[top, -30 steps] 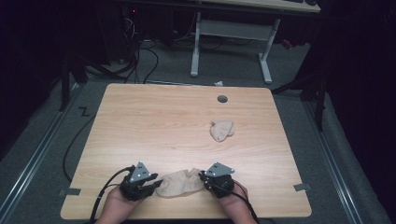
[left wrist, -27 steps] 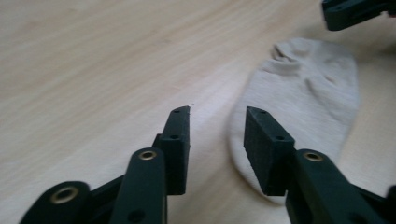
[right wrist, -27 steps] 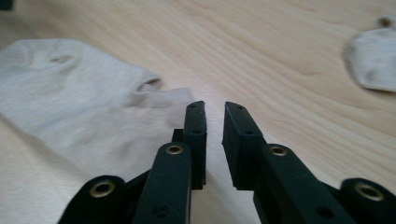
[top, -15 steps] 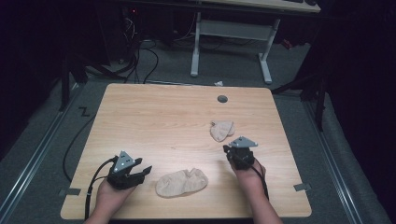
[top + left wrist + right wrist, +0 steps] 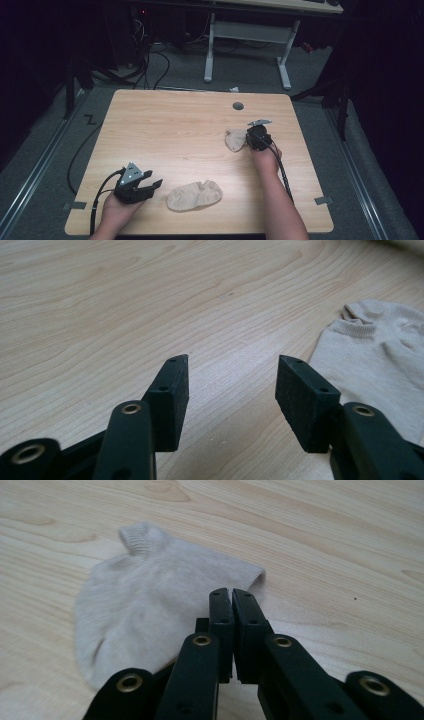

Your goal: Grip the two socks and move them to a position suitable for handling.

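High view: we log a wooden table (image 5: 170, 130) with a grey round cap (image 5: 238, 106) near its far edge. Two beige socks lie on it, well apart. Near sock (image 5: 194, 195): flat by the front edge, between our forearms, just beside the left gripper (image 5: 150, 185). Far sock (image 5: 235, 140): bunched, right of centre, touching the right gripper (image 5: 248, 137).

Left gripper view: we note the jaws standing apart with bare wood between them; the near sock (image 5: 385, 365) lies to the right, its cuff turned away, clear of the pads.

Right gripper view: we note the jaws pressed together, tips low over the far sock (image 5: 150, 615). We cannot tell whether any cloth is pinched between them. Ribbed cuff points away, toward the upper left.

Floor beyond the table: cables (image 5: 155, 60) and a white desk frame (image 5: 245, 45).
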`<action>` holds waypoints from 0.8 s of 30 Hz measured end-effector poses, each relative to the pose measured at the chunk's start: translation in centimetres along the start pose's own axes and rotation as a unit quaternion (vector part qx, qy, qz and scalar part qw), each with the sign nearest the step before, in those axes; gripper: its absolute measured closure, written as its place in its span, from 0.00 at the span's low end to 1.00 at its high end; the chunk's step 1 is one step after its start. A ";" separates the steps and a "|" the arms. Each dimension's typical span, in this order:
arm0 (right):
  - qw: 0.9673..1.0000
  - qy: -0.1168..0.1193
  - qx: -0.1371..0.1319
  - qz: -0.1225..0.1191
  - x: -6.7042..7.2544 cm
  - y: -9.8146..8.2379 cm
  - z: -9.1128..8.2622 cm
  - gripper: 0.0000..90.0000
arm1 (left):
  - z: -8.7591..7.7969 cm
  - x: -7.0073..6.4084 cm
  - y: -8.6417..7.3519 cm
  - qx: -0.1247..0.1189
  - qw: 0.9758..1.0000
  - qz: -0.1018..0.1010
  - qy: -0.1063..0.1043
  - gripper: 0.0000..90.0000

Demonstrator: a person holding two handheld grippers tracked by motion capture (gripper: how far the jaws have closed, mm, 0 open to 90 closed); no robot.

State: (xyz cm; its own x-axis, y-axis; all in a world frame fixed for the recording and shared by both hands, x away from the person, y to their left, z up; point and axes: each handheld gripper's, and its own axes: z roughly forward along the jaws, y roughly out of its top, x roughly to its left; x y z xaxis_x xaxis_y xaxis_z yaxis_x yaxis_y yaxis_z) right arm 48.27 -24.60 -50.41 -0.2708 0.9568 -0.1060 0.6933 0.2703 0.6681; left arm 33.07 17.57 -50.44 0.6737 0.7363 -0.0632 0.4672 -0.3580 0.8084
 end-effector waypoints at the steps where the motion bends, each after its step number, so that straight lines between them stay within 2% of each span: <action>1: 1.000 0.000 0.000 0.000 0.0 0.0 0.0 0.98 | 0.0 0.0 0.0 0.000 1.000 0.000 0.000 0.53; 3: 1.000 -0.002 0.004 0.002 -0.1 -0.1 0.5 0.98 | 0.1 0.2 -0.1 0.002 1.000 -0.003 0.000 0.53; 5: 1.000 -0.001 0.022 -0.007 0.1 -0.4 1.1 0.99 | 0.1 0.2 -0.2 0.004 1.000 -0.003 0.000 0.53; 9: 1.000 0.005 0.023 -0.009 0.4 -0.7 1.0 1.00 | 0.1 0.3 -0.1 0.002 1.000 -0.003 -0.001 0.53; 10: 0.999 0.009 0.024 -0.021 0.9 -0.9 0.7 1.00 | 0.1 0.2 -0.1 0.003 1.000 -0.003 -0.001 0.53; 13: 0.999 0.020 0.025 -0.030 1.6 -1.3 0.2 1.00 | 0.0 0.1 -0.1 0.003 1.000 -0.001 -0.002 0.53; 14: 0.998 0.023 0.016 -0.049 2.5 -1.9 -0.3 1.00 | 0.0 0.1 -0.1 0.003 1.000 -0.001 -0.002 0.53; 15: 0.998 0.027 0.015 -0.054 2.9 -2.3 -0.6 1.00 | 0.0 0.0 -0.1 0.003 1.000 -0.001 -0.002 0.53; 19: 0.997 0.044 0.005 -0.060 4.3 -3.7 -1.9 1.00 | 0.3 -0.3 -0.1 0.005 1.000 0.001 -0.003 0.53; 20: 0.997 0.051 0.007 -0.063 4.7 -4.1 -2.4 1.00 | 0.4 -0.5 -0.1 0.008 1.000 0.008 -0.004 0.53; 22: 0.996 0.054 0.006 -0.066 5.0 -4.3 -2.6 1.00 | 0.5 -0.6 -0.1 0.010 1.000 0.011 -0.005 0.53; 24: 0.995 0.060 0.000 -0.076 6.3 -5.6 -3.8 1.00 | 0.6 -0.7 0.0 0.012 1.000 0.014 -0.006 0.53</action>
State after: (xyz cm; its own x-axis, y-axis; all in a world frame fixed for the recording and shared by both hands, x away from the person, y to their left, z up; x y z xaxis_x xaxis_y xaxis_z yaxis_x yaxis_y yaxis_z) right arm 40.16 -20.52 -51.95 -0.4495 0.8855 -0.1174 0.6382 0.4104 0.6513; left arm 32.89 16.70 -50.78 0.6935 0.7188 -0.0486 0.4617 -0.3916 0.7960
